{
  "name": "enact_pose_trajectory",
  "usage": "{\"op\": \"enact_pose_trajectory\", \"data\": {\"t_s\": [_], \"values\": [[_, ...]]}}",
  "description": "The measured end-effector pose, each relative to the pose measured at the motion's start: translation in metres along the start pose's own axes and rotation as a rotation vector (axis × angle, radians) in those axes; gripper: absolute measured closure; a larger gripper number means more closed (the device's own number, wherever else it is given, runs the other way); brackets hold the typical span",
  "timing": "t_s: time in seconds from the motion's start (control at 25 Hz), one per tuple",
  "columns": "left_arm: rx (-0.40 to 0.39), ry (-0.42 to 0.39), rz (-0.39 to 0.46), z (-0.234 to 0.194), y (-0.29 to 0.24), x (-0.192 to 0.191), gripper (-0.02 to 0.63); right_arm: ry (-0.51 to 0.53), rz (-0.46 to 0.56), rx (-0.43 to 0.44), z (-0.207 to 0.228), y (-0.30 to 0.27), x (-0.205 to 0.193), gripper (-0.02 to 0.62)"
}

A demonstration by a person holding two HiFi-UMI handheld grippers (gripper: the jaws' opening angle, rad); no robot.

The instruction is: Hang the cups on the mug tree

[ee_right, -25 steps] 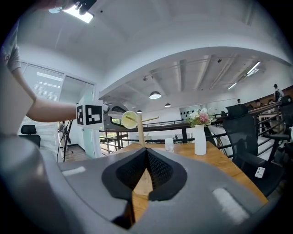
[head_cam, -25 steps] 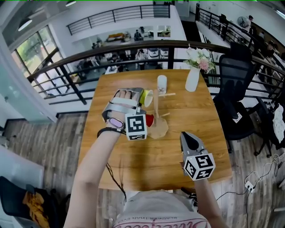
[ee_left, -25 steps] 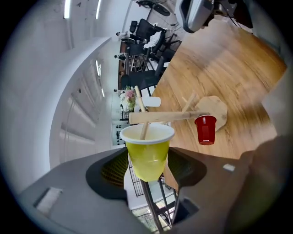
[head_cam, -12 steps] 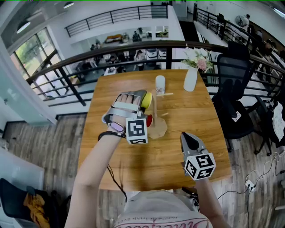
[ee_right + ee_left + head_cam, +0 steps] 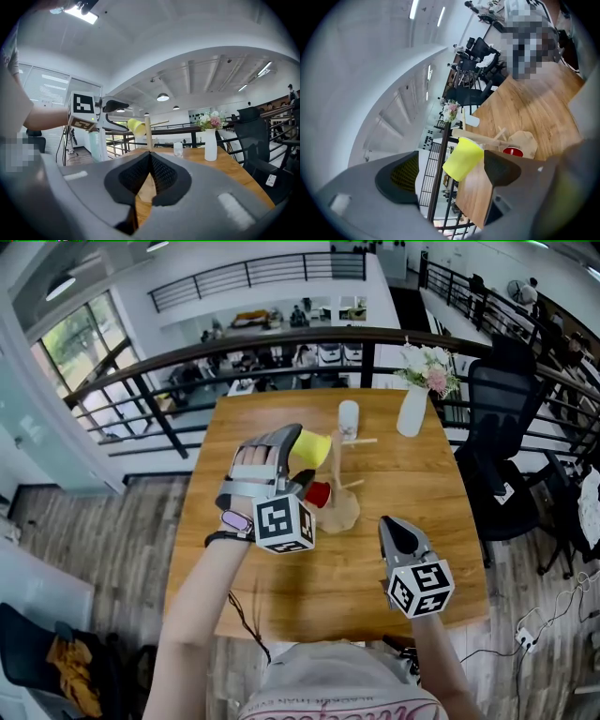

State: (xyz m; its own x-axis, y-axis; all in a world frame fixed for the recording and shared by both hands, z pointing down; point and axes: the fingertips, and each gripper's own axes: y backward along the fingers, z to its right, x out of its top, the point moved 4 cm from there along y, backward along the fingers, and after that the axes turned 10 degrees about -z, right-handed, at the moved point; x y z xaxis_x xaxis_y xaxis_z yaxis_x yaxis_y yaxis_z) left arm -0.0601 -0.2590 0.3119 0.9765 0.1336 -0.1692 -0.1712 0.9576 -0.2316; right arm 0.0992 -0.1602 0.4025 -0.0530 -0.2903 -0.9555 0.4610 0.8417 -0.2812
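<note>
While L tongs (image 5: 450, 174) are opening, yellow cup (image 5: 462, 158) hangs on mug tree (image 5: 342, 512) betw. them, untouched. R tongs (image 5: 149, 176) clenched, empty.

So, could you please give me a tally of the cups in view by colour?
yellow cup: 1, hanging on the mug tree
red cup: 1, low by the tree's base
white cup: 1, standing on the table
Total: 3 cups
</note>
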Motion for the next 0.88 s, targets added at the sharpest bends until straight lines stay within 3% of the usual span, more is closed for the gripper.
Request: {"op": "enact_pose_trajectory", "data": {"t_s": [0.28, 0.52, 0.64, 0.88], "values": [[0.015, 0.310, 0.021, -0.020, 0.022, -0.032, 0.156, 0.002, 0.002, 0.017, -0.004, -0.008, 0.003, 0.594], [0.088, 0.567, -0.022, -0.038, 0.036, -0.081, 0.215, 0.014, -0.009, 0.029, -0.005, -0.014, 0.003, 0.594], [0.105, 0.757, -0.005, -0.045, 0.045, -0.103, 0.253, 0.013, -0.016, 0.034, -0.005, -0.017, 0.002, 0.594], [0.115, 1.169, 0.119, -0.044, 0.064, -0.140, 0.342, 0.007, -0.022, 0.041, -0.007, -0.022, 0.003, 0.594]]}}
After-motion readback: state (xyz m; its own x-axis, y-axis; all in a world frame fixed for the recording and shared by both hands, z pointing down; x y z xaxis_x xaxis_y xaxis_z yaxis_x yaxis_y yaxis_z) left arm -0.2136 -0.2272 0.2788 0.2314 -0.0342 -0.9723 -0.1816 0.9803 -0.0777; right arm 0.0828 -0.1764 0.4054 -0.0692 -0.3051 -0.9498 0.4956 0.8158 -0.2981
